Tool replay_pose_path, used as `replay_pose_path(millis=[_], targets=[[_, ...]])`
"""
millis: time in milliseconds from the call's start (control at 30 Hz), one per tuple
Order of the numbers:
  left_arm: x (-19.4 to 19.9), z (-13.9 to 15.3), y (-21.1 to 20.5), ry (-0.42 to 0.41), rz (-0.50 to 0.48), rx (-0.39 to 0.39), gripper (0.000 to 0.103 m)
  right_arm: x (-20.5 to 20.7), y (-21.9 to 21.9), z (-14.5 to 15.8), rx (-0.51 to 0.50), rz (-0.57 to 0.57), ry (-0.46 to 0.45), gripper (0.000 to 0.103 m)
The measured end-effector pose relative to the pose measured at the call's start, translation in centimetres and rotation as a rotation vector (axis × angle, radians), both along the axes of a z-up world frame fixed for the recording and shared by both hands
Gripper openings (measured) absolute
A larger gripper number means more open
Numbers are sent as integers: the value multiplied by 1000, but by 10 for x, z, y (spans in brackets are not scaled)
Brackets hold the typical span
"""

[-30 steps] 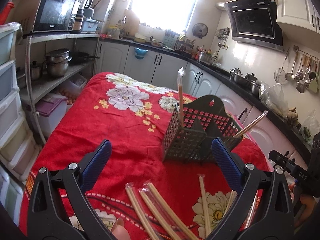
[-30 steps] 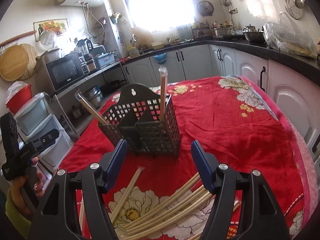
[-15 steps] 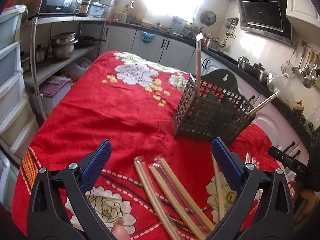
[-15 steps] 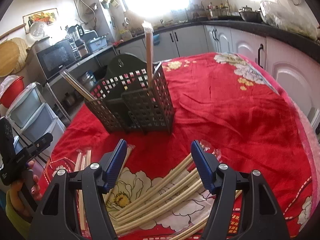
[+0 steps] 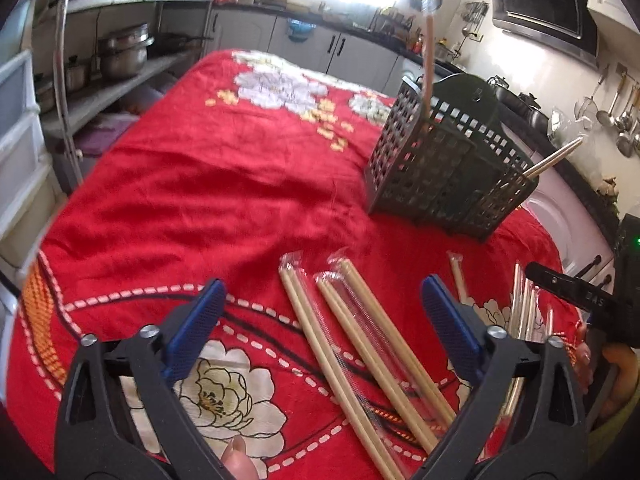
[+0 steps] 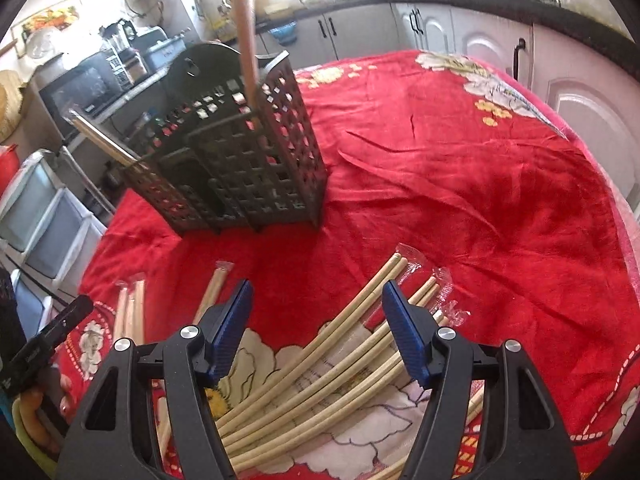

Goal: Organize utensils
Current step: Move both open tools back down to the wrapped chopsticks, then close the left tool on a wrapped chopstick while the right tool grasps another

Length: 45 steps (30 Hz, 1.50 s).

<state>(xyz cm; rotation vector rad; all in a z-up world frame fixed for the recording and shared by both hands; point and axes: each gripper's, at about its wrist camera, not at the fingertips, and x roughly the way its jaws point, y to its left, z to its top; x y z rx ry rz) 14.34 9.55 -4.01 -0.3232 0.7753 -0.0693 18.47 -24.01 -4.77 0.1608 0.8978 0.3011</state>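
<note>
1. Chopsticks, pale bamboo pairs sealed in clear plastic sleeves (image 5: 360, 344), lie loose on the bench under a red flowered cloth (image 5: 208, 184), on its near part, in front of the dark grey perforated plastic utensil basket (image 5: 448, 168).
2. Seen from the left wrist, the left tongs (image 5: 320, 320) hang just above three such pairs. Their long axes run away from the camera and lean toward the upper left, roughly along the line the tongs point. The blue pads (image 5: 196, 320) stand wide with nothing pressed between them; the jaws have just been closing a little.
3. Seen from the right wrist, the right tongs (image 6: 316, 320) hover over a fan of sleeved pairs (image 6: 328, 364) that sweeps from lower left to upper right, so it crosses the gap at a slant. These jaws stand about half open and hold nothing.
4. Each hand looks equally near its own bundle; the left pairs are better lined up for a pinch across their width.
5. The basket already holds one upright wrapped stick (image 5: 428, 64) and a metal-looking rod (image 5: 556, 156) that leans out of the far side.
6. Further wrapped pairs (image 6: 130, 312) lie by the other hand's black handle (image 6: 48, 332). Nothing stands between either set of tongs and its sticks.
</note>
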Motion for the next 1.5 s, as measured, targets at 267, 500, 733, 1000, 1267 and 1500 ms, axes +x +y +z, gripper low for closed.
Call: replay_pose_path(millis=[267,500,733,1000,1267,1500], targets=[[16,-24,14,91,0,-110,52,16,-3,-12,-1,-51,69,64],[28,-27,18,98,-2,-130,47,30,-11,-21,29,-89,111,64],[33,-29,22,106,6,-141,37,49,-11,-26,50,-115,115,63],[42,-31,27,120,25,-133,25,53,-7,-26,-13,-121,73,24],[44,-28,25,118,20,-100,5,42,-16,-2,200,-67,9,11],[24,11,25,0,15,-100,2,24,-13,30,260,18,-57,9]])
